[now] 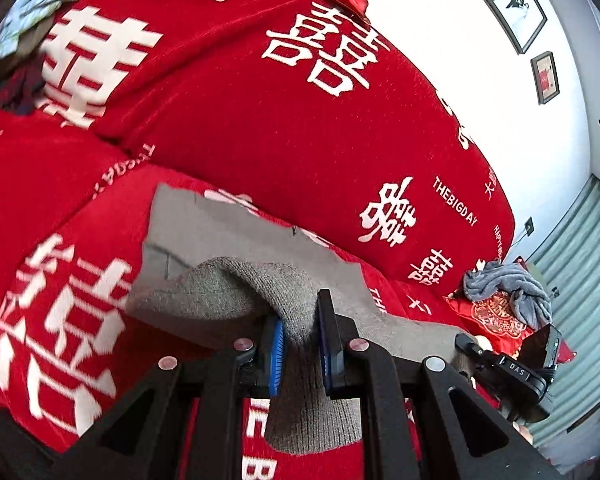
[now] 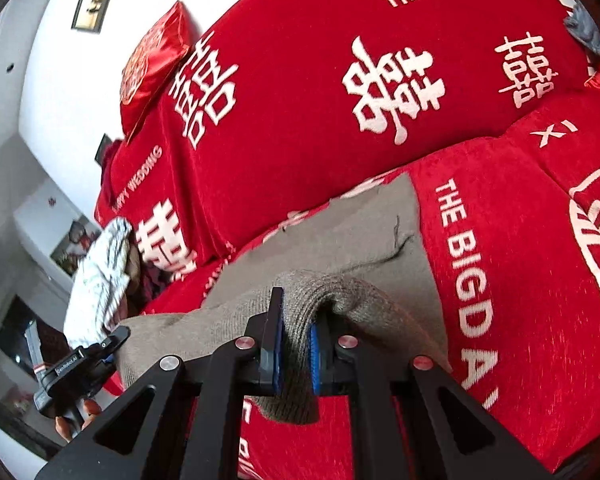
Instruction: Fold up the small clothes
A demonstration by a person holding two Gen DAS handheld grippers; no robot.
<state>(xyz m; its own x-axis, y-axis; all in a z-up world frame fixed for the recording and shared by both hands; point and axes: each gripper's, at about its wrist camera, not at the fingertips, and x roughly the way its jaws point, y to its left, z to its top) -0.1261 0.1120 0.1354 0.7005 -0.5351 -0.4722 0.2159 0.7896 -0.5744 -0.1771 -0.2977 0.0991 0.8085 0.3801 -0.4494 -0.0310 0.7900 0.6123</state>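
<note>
Knitwear [image 1: 228, 292], grey and small, lies on the red sofa cover [image 1: 240, 128], its near edge raised off the seat. Left tongs [image 1: 300, 340] pinch one corner of that edge; right tongs [image 2: 296, 344] pinch the other. To fold well, I would carry both corners forward together at equal height, keep the edge taut between them, lay it square on the far edge, and only then let go.

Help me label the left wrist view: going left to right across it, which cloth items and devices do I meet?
Pale blue bundle of clothes → grey knit garment pinched in the left hand-held gripper → right hand-held gripper → grey towel on a red cushion.
</note>
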